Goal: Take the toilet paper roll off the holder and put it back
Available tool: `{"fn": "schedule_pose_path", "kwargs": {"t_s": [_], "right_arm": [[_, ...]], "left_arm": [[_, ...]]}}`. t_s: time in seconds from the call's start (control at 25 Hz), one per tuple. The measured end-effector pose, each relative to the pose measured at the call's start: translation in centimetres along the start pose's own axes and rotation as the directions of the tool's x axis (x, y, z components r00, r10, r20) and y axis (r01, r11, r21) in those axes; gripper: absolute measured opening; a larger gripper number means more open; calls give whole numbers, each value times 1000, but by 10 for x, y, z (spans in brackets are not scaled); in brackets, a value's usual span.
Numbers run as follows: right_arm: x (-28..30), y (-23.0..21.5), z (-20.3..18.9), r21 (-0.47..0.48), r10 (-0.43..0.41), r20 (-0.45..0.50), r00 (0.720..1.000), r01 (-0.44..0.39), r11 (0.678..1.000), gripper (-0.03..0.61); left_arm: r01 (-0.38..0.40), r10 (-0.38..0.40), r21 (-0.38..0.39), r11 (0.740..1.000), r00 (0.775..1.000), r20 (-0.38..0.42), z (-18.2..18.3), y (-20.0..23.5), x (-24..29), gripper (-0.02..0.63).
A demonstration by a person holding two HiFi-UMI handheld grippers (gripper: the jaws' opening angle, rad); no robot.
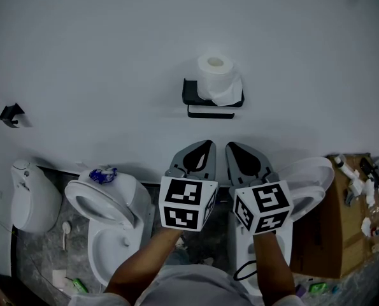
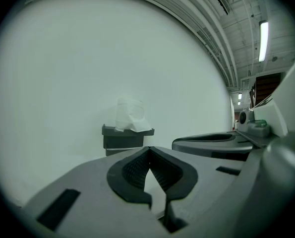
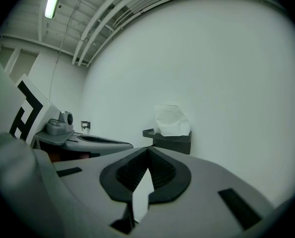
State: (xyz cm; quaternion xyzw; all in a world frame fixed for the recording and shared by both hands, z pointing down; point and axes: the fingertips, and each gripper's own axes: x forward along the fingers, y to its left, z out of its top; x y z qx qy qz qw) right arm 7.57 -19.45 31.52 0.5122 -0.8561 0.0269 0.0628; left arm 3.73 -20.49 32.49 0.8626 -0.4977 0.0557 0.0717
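The white toilet paper roll point(image 1: 214, 74) stands upright on a black wall-mounted holder point(image 1: 209, 102), with a loose sheet hanging over the holder's front. Both grippers hover side by side below it, well short of the wall. The left gripper point(image 1: 206, 146) has its jaws together with nothing between them, and the right gripper point(image 1: 231, 148) is likewise shut and empty. In the left gripper view the roll point(image 2: 129, 115) and holder point(image 2: 126, 136) sit just above the closed left gripper point(image 2: 148, 150). The right gripper view shows the roll point(image 3: 171, 120) on its holder point(image 3: 170, 141) beyond the closed right gripper point(image 3: 147, 150).
A black hook point(image 1: 11, 115) is fixed to the wall at far left. Below stand a white toilet point(image 1: 109, 218) with a blue object point(image 1: 103, 174) on it, another white fixture point(image 1: 33, 199), and a toilet point(image 1: 309, 180) on the right. A cardboard box point(image 1: 339, 225) holds several small items.
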Motion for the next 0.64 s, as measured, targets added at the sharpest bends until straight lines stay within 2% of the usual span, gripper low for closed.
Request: {"fn": "schedule_pose_path", "kwargs": {"t_s": [0.64], "right_arm": [[3, 7, 1, 1, 3, -4, 1000, -3, 1000, 3]], "left_arm": [[4, -4, -2, 1000, 1000, -1, 1, 6, -3, 3]]}}
